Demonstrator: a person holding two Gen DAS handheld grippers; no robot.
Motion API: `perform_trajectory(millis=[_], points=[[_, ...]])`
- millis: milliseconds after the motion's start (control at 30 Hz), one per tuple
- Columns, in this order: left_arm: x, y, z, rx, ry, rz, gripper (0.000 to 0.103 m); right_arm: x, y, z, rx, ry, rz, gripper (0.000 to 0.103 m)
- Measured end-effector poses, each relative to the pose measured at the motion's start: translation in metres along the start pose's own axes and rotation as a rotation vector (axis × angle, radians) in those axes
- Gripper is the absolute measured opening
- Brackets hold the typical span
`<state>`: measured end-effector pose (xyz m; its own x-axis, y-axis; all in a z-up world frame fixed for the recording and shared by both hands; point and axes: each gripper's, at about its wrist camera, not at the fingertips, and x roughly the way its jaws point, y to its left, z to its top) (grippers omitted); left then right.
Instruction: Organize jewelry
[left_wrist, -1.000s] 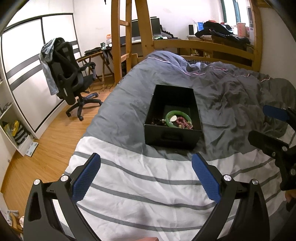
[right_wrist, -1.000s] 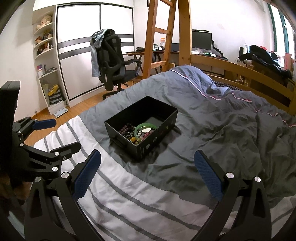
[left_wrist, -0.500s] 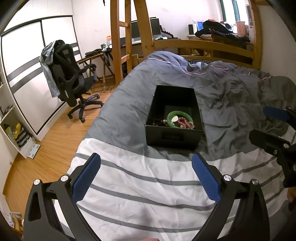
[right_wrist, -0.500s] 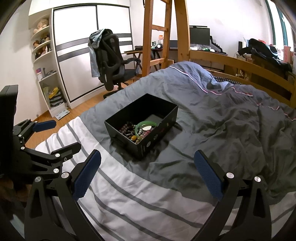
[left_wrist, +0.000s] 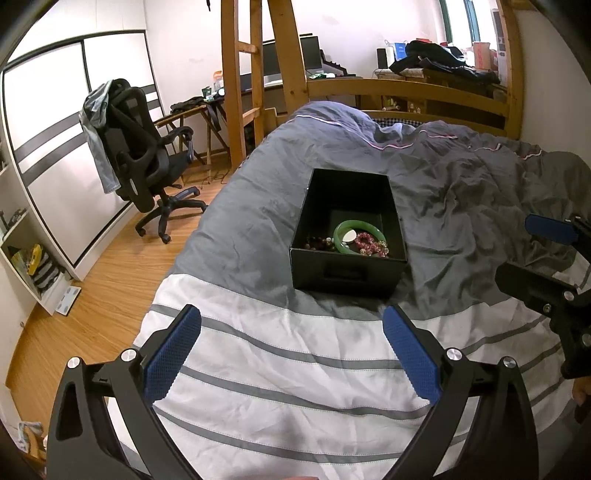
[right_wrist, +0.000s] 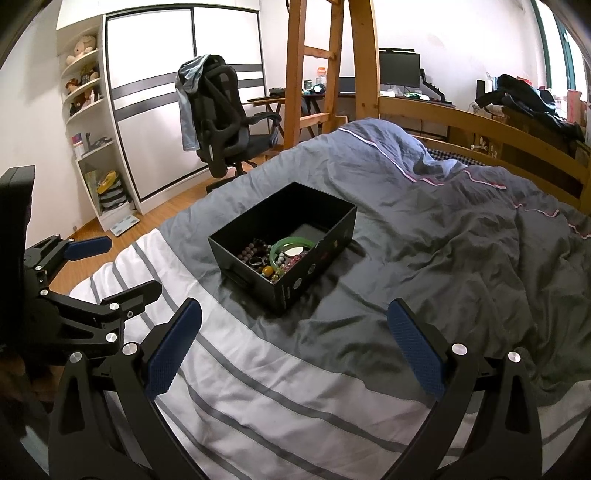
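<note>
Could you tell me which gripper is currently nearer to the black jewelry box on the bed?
Neither is clearly nearer. The left gripper faces the black box's short handled end; the right gripper faces its near corner, both open and short of it.

- The box (left_wrist: 347, 273) is showing matte black inside and out.
- A bangle (left_wrist: 345, 226) is glowing jade green; beside it, a beaded bracelet (left_wrist: 369, 242) is showing pinkish red.
- The duvet (right_wrist: 424, 221) is showing plain grey with a thin pink piping line.
- The sheet (left_wrist: 295, 369) is showing white with grey stripes.
- The fingers (left_wrist: 173, 354) are wearing textured blue pads on black frames.
- The office chair (right_wrist: 221, 122) is showing black.
</note>
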<state>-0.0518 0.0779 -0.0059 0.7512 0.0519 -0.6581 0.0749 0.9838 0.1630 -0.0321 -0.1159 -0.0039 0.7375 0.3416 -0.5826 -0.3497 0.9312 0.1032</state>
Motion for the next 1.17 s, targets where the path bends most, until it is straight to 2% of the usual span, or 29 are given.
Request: perform_trajectory(millis=[800, 1167], points=[[0.0004, -0.0025, -0.0032, -0.003, -0.010, 0.001, 0.097, 0.0021, 0.0012, -0.0016, -0.001, 0.007, 0.000, 0.099], [0.0024, -0.0036, -0.0026, 0.011, 0.009, -0.012, 0.097, 0.0029, 0.0026, -0.0036, -0.001, 0.011, 0.000, 0.099]])
